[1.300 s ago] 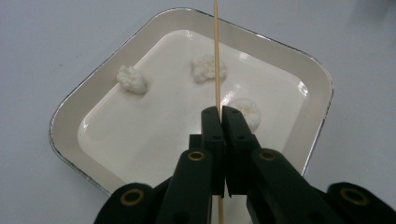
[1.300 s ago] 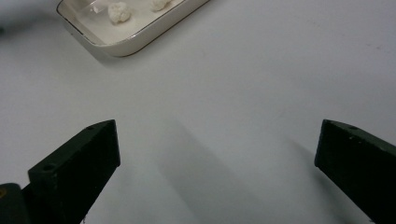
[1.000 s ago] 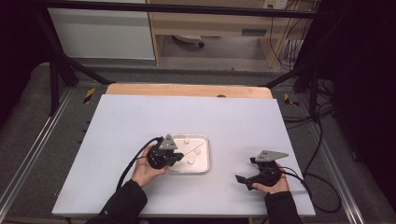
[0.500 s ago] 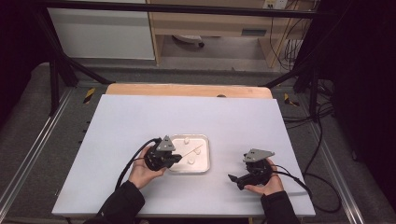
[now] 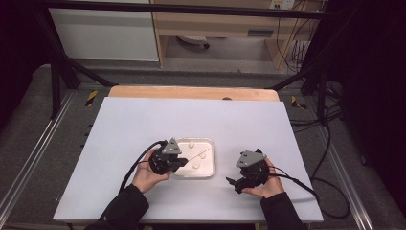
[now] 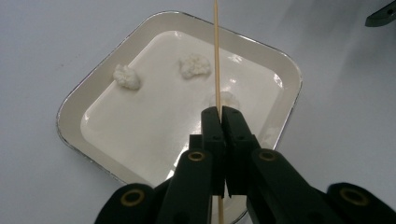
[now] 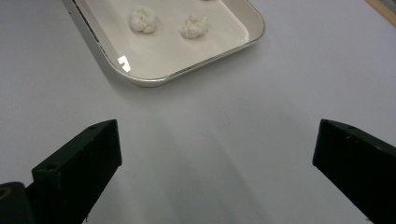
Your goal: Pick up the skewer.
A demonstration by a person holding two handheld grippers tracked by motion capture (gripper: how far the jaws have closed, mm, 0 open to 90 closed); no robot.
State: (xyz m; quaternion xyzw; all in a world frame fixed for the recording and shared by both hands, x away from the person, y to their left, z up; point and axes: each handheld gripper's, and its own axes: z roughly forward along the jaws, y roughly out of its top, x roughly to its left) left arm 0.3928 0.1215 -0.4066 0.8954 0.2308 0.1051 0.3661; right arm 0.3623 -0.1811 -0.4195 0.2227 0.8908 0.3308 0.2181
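A shallow white tray (image 5: 211, 166) sits on the white table and holds three small white cauliflower-like pieces (image 6: 126, 76). My left gripper (image 6: 221, 112) hovers over the tray's near-left side, shut on a thin wooden skewer (image 6: 216, 56) that points out across the tray past a piece (image 6: 194, 65). In the high view the left gripper (image 5: 181, 163) is at the tray's left edge, with the skewer (image 5: 196, 154) slanting over it. My right gripper (image 5: 234, 183) hangs to the right of the tray; its jaws stand wide open and empty (image 7: 217, 149), aimed toward the tray's corner (image 7: 154, 81).
The white table top (image 5: 191, 120) stretches wide behind the tray, with a wooden strip (image 5: 191, 92) along its far edge. Black cables (image 5: 297, 184) trail from both grippers toward the near edge. Metal frame rails flank the table.
My right gripper has moved left, closer to the tray, and risen slightly. The left gripper has kept still with the skewer in it.
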